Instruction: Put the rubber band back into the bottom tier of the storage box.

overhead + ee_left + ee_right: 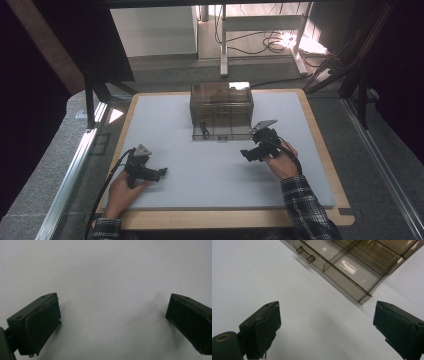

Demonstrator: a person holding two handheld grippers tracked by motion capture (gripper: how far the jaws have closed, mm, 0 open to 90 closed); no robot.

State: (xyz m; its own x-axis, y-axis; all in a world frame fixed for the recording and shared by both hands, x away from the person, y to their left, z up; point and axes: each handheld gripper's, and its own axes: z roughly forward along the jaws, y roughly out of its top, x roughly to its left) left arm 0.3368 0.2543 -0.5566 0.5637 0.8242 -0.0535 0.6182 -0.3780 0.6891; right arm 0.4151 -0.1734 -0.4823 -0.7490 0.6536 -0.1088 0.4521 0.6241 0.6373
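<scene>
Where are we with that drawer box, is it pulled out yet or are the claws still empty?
Done: the bottom drawer of the smoky clear drawer box stands pulled out. In hand: nothing; the right claw hovers open beside the drawer, the left claw open over the white mat. Left: I cannot tell what comes next.

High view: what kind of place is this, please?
Probably a lab or workshop test bench. A white mat covers a wooden table, cables lie on the floor behind, and metal rails frame the sides.
</scene>
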